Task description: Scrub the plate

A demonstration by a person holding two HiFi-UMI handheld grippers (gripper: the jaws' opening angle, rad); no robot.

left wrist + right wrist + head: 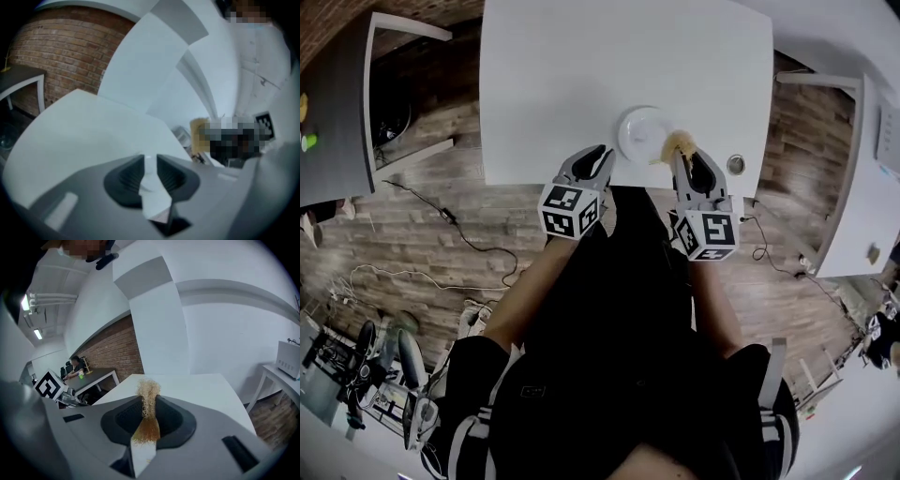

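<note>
Head view, item list: we hold a fibre scrubber (pixel 679 145) pinched in the right gripper (pixel 684 157), its tuft left proud of the tips, likely for rubbing. The left gripper (pixel 598 159) is slightly parted and empty beside the plate (pixel 639 131), probably to steady it. The plate sits at the table's (pixel 562 84) near edge, towards its right corner. Neither gripper view shows the plate; whether the scrubber touches its rim, we cannot tell.
</note>
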